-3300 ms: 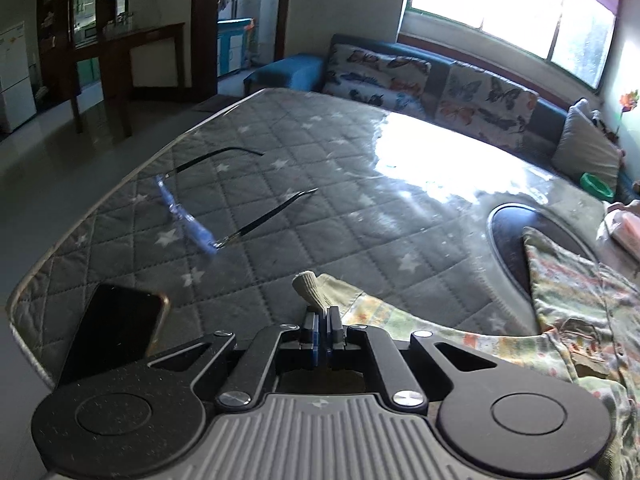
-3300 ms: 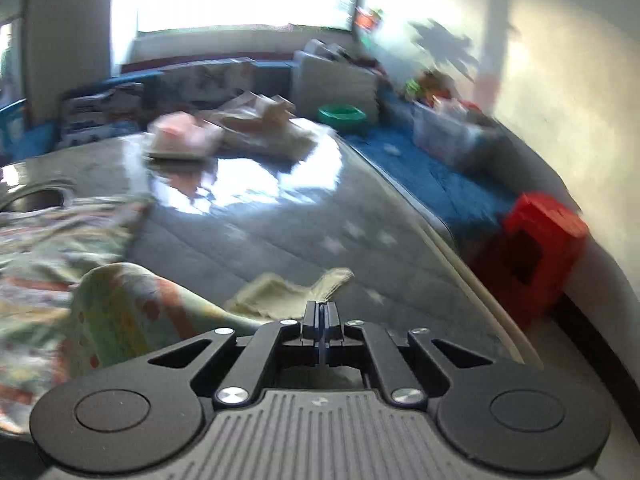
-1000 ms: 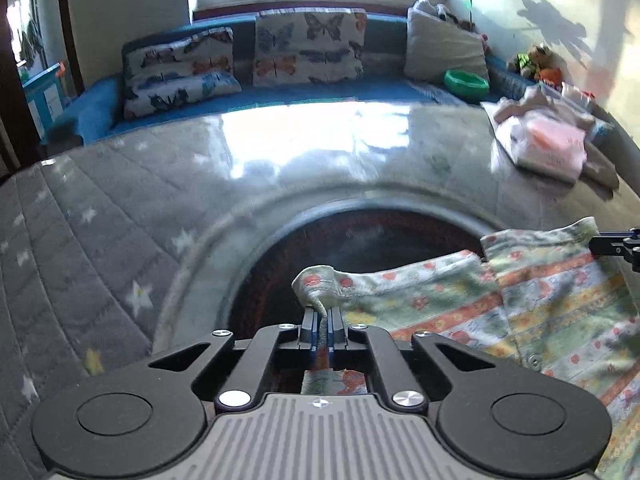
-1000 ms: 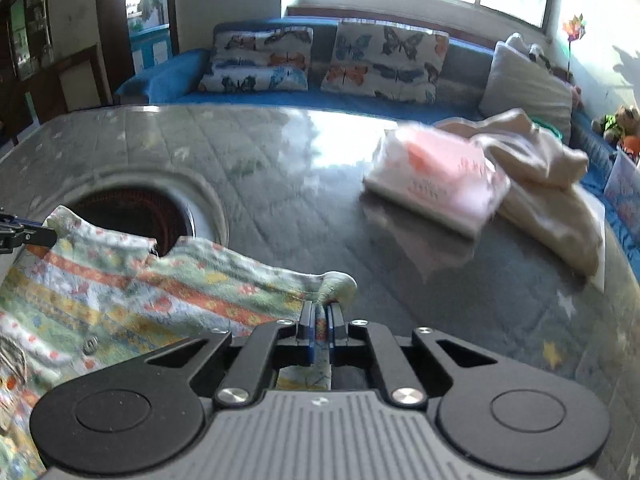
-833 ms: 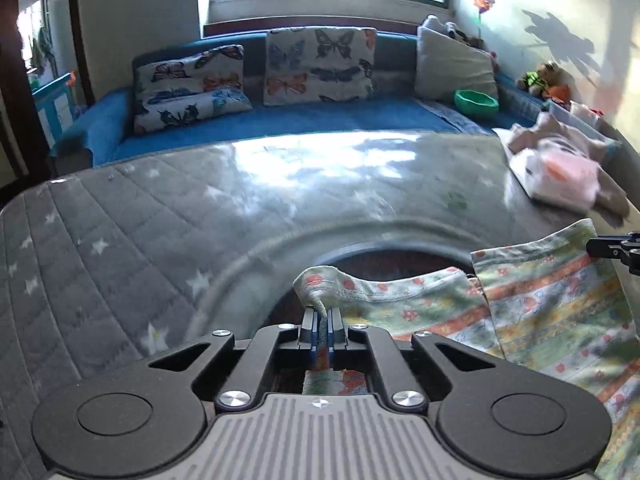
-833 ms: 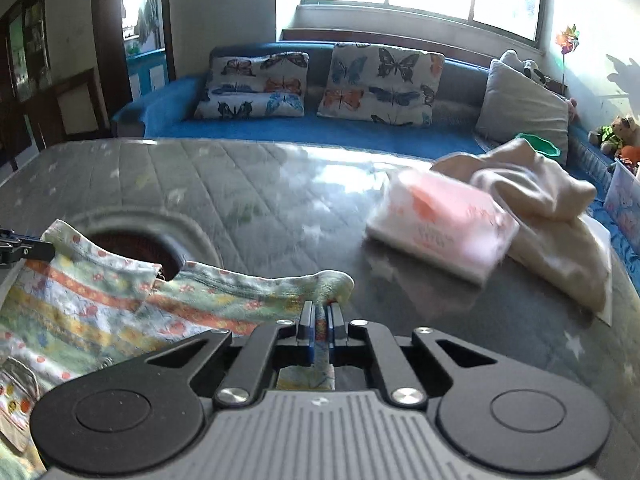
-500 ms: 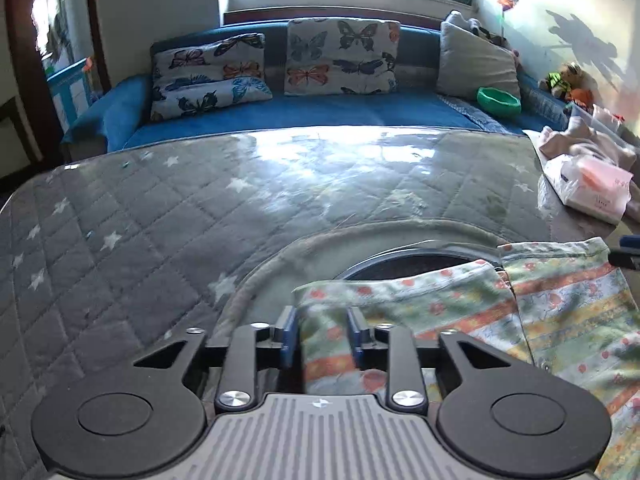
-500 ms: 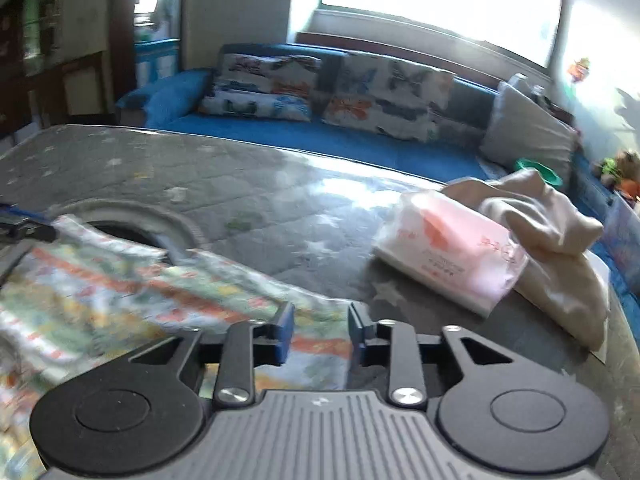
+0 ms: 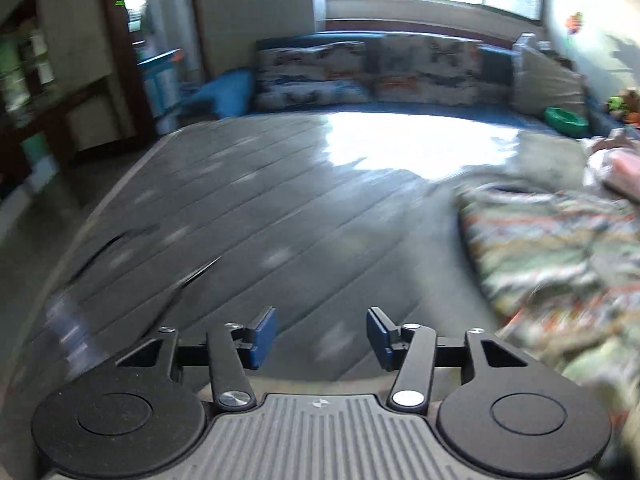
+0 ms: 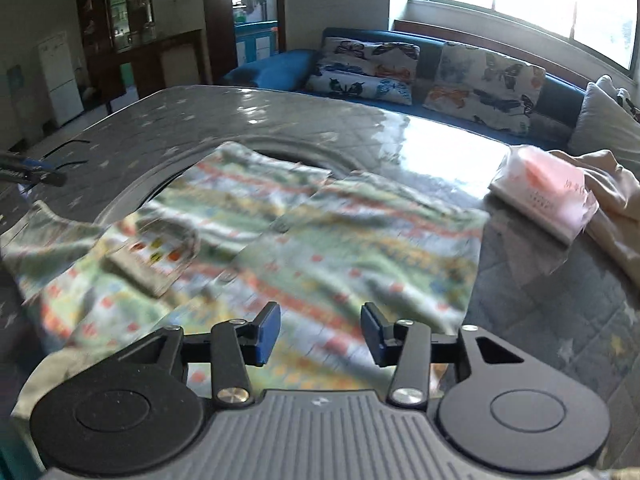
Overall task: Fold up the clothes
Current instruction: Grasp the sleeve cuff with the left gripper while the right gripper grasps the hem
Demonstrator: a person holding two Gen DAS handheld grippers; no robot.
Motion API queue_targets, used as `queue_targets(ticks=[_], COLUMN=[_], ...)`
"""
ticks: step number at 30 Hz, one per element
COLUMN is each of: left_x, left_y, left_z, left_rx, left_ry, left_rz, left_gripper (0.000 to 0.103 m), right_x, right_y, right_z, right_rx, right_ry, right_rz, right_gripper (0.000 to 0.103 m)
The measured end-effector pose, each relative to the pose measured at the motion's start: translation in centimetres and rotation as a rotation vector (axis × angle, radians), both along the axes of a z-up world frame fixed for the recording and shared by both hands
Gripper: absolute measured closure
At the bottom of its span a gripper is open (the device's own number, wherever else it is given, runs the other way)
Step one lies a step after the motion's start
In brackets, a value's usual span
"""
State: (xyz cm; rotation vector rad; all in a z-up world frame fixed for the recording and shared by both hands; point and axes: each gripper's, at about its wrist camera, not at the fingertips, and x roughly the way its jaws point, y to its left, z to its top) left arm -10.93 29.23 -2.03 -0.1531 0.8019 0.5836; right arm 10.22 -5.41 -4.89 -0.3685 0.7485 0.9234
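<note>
The garment [image 10: 304,240] is lying spread on the table [image 10: 560,320]. The right gripper [image 10: 320,330] is hovering directly over its near part, fingers apart and empty. The left gripper [image 9: 322,334] — also spread, holding nothing — is hovering over bare table, garment off to its right, so the right is nearer.

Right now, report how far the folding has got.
Done: the floral striped garment lies on the grey quilted table with one fold laid over. In hand: nothing; the left hand-held gripper and right hand-held gripper are both open. Left: further folds, and the cream garment looks unfolded.
</note>
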Motion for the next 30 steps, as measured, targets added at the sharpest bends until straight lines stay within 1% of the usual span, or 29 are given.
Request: queue_targets(ticks=[4, 5, 6, 8, 10, 11, 13, 14, 15, 16, 18, 24, 28, 30], left_x=[-4.7, -5.8, -6.6, -7.3, -7.5, -7.4, -7.8, -7.7, -7.6, -7.2, -6.4, -4.0, -2.4, -2.0], left_y=[0.4, 0.5, 0.4, 0.5, 0.7, 0.9, 0.9, 0.8, 0.7, 0.8, 1.0, 1.7, 1.8, 1.8], left_z=[-0.8, -1.1, -1.3, -1.9, -2.5, -3.0, -3.2, -3.2, -3.2, -3.0, -2.7, -1.8, -3.1, -3.9], left_rx=[-0.011, -0.014, -0.014, -0.025, -0.056, -0.072, -0.095, -0.1, -0.104, -0.081, -0.033, 0.111, 0.153, 0.166], left_ry=[0.025, 0.031, 0.034, 0.032, 0.033, 0.038, 0.012, 0.005, -0.002, 0.002, 0.01, 0.034, 0.097, 0.121], left_rz=[0.092, 0.115, 0.129, 0.153, 0.154, 0.162, 0.148, 0.137, 0.126, 0.12, 0.108, 0.072, 0.047, 0.041], left_gripper=[0.044, 0.041, 0.038, 0.038, 0.038, 0.04, 0.051, 0.063, 0.079, 0.087, 0.094, 0.095, 0.094, 0.092], right_x=[-2.1, -2.5, -2.8, -3.3, -3.6, -3.7, -4.2, -4.4, -4.5, -4.7, -5.0, -6.2, -6.7, -7.0], right_y=[-0.9, -1.0, -1.1, -1.3, -1.5, -1.6, -1.8, -1.9, -2.0, -2.1, -2.2, -2.4, -2.7, -2.8], right_z=[0.0, -0.2, -0.3, -0.4, -0.5, -0.5, -0.4, -0.4, -0.3, -0.3, -0.3, -0.8, -1.4, -1.4], right_rx=[-0.007, -0.008, -0.009, -0.007, -0.005, -0.003, -0.001, 0.0, 0.002, 0.004, 0.006, -0.009, -0.031, -0.034], right_ry=[-0.003, 0.002, 0.006, 0.012, 0.016, 0.018, 0.013, 0.012, 0.011, 0.01, 0.008, -0.015, -0.027, -0.04], right_rz=[0.02, 0.02, 0.02, 0.014, 0.009, 0.006, 0.0, -0.005, -0.01, -0.014, -0.02, 0.004, 0.018, 0.025], right_gripper=[0.052, 0.052, 0.052, 0.052, 0.051, 0.051, 0.05, 0.049, 0.045, 0.045, 0.045, 0.044, 0.044, 0.044])
